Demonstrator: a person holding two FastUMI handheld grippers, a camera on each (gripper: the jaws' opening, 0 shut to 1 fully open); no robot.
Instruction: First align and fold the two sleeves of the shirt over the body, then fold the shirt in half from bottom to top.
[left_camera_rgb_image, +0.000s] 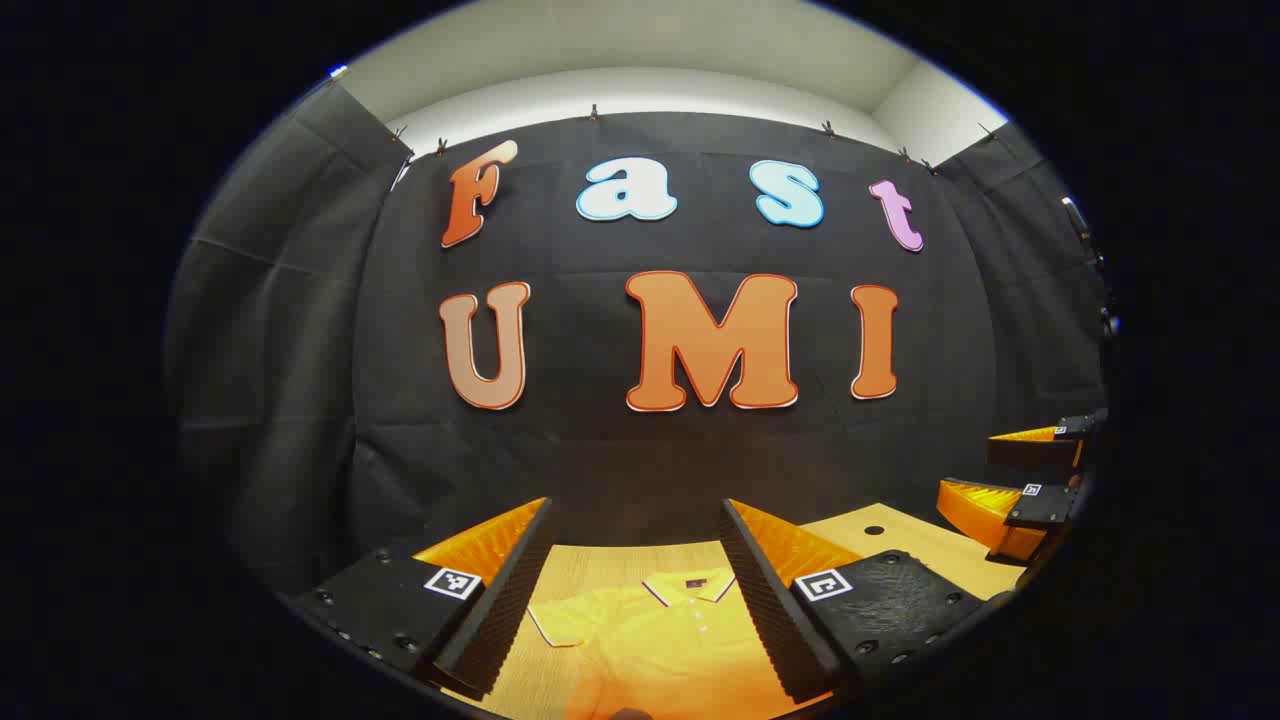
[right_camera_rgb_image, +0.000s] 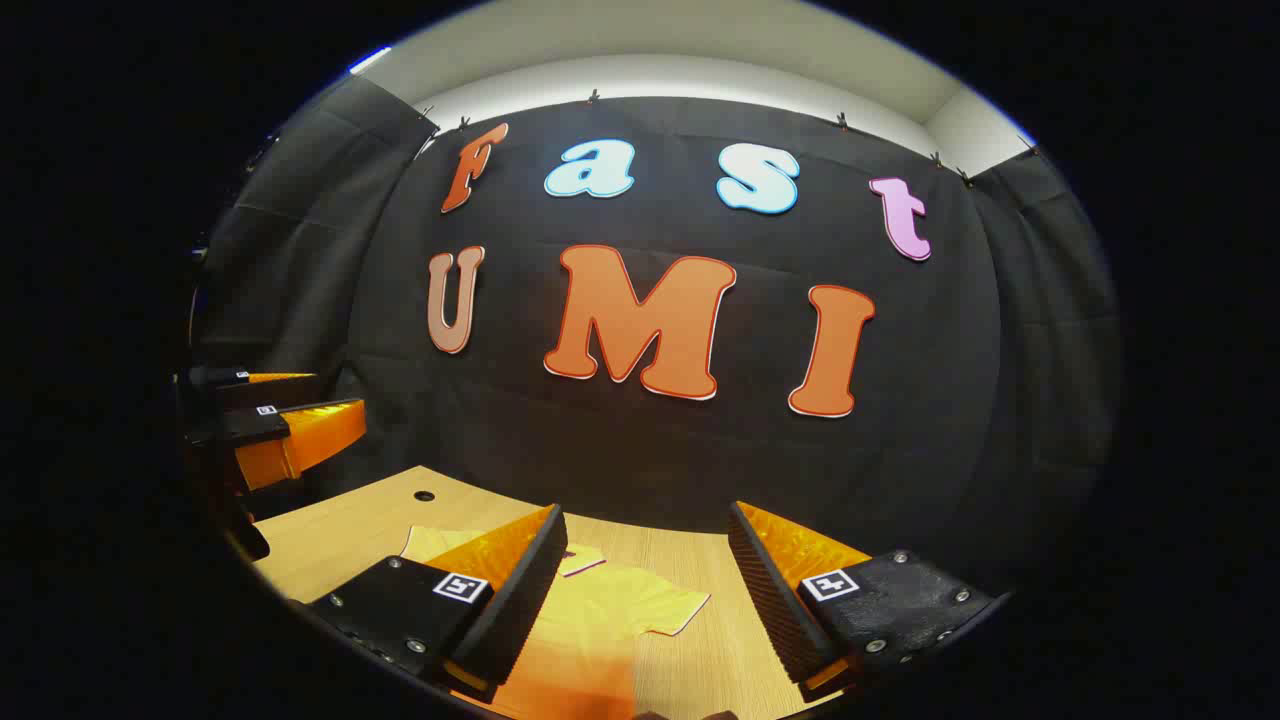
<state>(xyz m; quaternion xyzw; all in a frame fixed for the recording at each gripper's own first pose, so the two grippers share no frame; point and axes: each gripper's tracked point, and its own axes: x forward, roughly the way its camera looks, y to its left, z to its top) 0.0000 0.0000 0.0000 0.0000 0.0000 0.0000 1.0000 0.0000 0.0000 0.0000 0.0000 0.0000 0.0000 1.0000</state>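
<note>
Both grippers hover with fingers wide and empty above the yellow polo shirt (left_camera_rgb_image: 660, 640) lying flat on the desk (right_camera_rgb_image: 340, 530) at bottom centre, sleeves unfolded, so next each must drop to a sleeve.

One shirt (left_camera_rgb_image: 660, 640), two grippers (left_camera_rgb_image: 635, 600)

- The left gripper view rides above the near edge of the table (left_camera_rgb_image: 905, 545), facing level toward the back wall (left_camera_rgb_image: 640, 450), with the shirt (left_camera_rgb_image: 660, 640) just below between its own fingers.
- The right gripper view looks the same way from further right, angled slightly leftward, equally low over the table (right_camera_rgb_image: 340, 535).
- Both share the wall, the tabletop and the shirt (right_camera_rgb_image: 610, 620); each catches the other gripper at its edge: right gripper (left_camera_rgb_image: 1030, 480), left gripper (right_camera_rgb_image: 265, 415).
</note>
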